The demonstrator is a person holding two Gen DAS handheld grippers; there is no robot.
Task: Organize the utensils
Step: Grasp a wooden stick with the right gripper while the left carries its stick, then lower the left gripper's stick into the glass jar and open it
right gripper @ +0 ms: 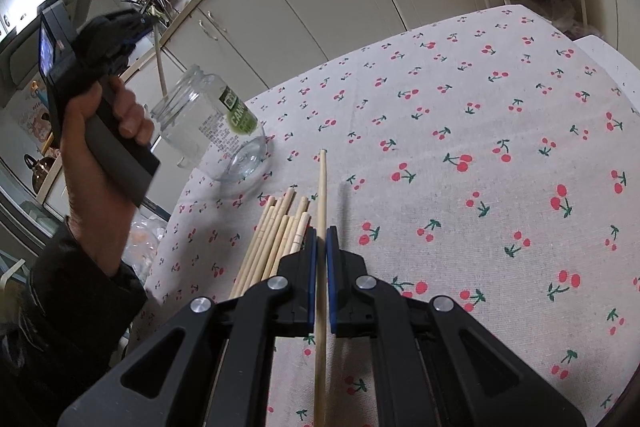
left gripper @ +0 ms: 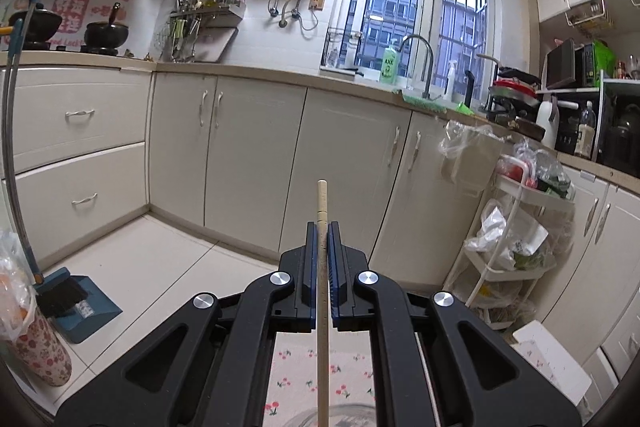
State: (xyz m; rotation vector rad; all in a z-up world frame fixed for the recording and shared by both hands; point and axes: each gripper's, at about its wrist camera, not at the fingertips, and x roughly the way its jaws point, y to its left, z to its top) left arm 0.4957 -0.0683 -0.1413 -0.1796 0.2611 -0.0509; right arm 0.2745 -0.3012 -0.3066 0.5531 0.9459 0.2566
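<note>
Chopstick (left gripper: 322,227) pinched in left gripper (left gripper: 322,231), raised above jar (right gripper: 212,131), tip aimed at jar mouth.
Second chopstick (right gripper: 321,195) clamped in right gripper (right gripper: 321,239), low over cherry-print tablecloth (right gripper: 480,115).
Loose chopstick pile (right gripper: 276,231) on cloth, just left of right gripper, near jar base.
Jar: glass, green label, empty, far left on table, close to edge.
Step in hand, likely: loading chopsticks into jar, one per gripper.
Next move calls for: lining left stick with narrow mouth, lowering, then letting go; jar light, could tip if nudged.
</note>
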